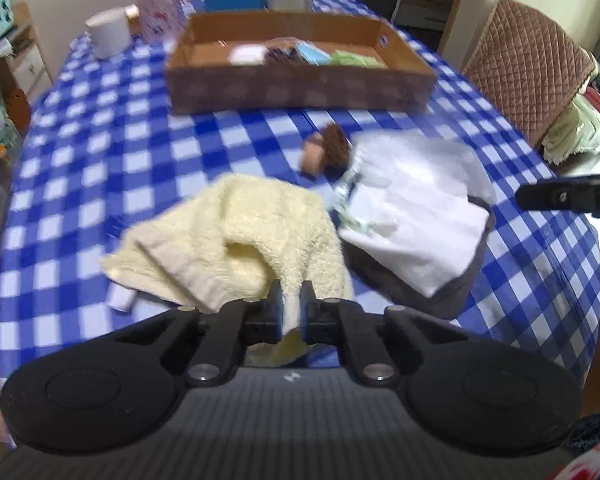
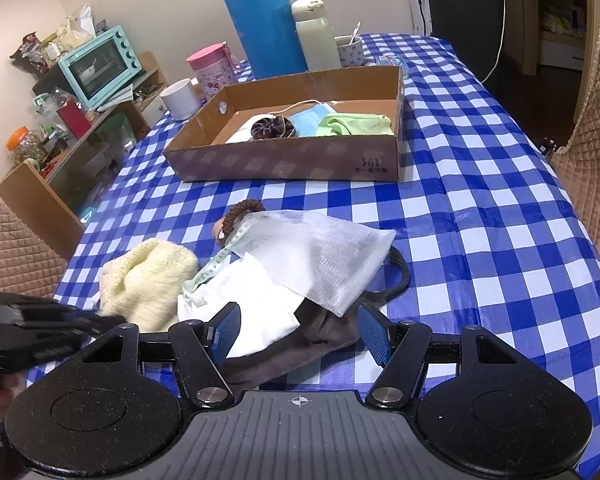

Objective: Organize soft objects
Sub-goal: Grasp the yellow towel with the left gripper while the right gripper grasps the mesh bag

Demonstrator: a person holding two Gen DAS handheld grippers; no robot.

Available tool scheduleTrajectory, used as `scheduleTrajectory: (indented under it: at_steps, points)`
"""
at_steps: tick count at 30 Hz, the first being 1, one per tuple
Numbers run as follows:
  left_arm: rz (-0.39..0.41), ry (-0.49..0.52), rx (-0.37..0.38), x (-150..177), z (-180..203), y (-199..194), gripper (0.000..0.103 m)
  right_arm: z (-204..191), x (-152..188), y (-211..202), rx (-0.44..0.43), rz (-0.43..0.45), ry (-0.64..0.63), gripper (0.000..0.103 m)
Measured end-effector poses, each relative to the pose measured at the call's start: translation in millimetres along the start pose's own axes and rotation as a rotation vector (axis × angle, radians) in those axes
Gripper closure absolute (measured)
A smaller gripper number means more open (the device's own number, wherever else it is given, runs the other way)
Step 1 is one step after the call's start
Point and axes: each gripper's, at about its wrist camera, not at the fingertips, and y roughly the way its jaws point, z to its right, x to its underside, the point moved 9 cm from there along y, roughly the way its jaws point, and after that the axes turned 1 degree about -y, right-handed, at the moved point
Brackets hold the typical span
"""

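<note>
left hand-held gripper (image 1: 291,308) pinches a fold of the soft, light yellow towel (image 1: 236,240), which will drape limply; right hand-held gripper (image 2: 300,334) hangs open.

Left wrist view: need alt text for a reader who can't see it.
The left gripper has its jaws shut on a fold of a pale yellow towel lying on a blue-and-white checked tablecloth. Right of the towel lies a pile of white cloths over a dark one. Beyond them stands a shallow cardboard box holding a few small soft items.
</note>
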Motion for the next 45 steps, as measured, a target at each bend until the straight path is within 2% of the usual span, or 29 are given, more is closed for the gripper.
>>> scheduleTrajectory:
  at_steps: [5, 10, 15, 16, 18, 21, 23, 26, 28, 31, 34, 35, 36, 39, 42, 45]
  points:
    - [0.052, -0.055, -0.07, -12, -42, -25, 0.095, 0, -1, 2, -0.003, -0.002, 0.001, 0.038]
    - [0.033, -0.118, -0.127, -11, -74, -10, 0.092, -4, -4, 9, -0.006, -0.01, -0.004, 0.038]
    - [0.017, -0.111, -0.158, -11, -79, 13, 0.067, -5, -4, 13, -0.003, -0.019, -0.006, 0.038]
    - [0.017, -0.103, -0.159, -11, -79, 17, 0.065, -4, -4, 13, -0.001, -0.019, -0.004, 0.038]
    - [0.008, -0.099, -0.148, -11, -80, 22, 0.059, -2, -4, 13, 0.007, -0.019, 0.004, 0.038]
    - [-0.006, -0.107, -0.122, -10, -83, 28, 0.055, 5, -5, 14, 0.023, -0.02, 0.018, 0.038]
    - [-0.006, -0.118, -0.09, -10, -81, 29, 0.053, 7, -6, 14, 0.03, -0.02, 0.024, 0.038]
    - [-0.011, -0.139, -0.042, -10, -78, 33, 0.044, 10, -8, 15, 0.037, -0.021, 0.03, 0.038]
    - [-0.013, -0.155, -0.005, -11, -74, 36, 0.043, 10, -8, 16, 0.04, -0.024, 0.031, 0.038]
    - [-0.01, -0.166, 0.036, -13, -63, 41, 0.035, 10, -8, 17, 0.041, -0.028, 0.031, 0.038]
    - [-0.024, -0.149, 0.04, -14, -54, 48, 0.036, 9, -8, 19, 0.04, -0.032, 0.026, 0.038]
    - [-0.03, -0.142, 0.039, -13, -51, 51, 0.042, 9, -8, 19, 0.038, -0.033, 0.025, 0.038]
    - [-0.035, -0.136, 0.039, -13, -48, 54, 0.054, 8, -8, 19, 0.036, -0.033, 0.023, 0.038]
    - [-0.031, -0.122, 0.043, -13, -43, 55, 0.075, 7, -9, 20, 0.031, -0.028, 0.015, 0.038]
    - [-0.014, -0.096, 0.026, -15, -42, 49, 0.082, 8, -11, 22, 0.036, -0.025, 0.011, 0.038]
    - [0.015, -0.084, -0.009, -20, -46, 41, 0.084, 12, -13, 25, 0.047, -0.016, 0.009, 0.038]
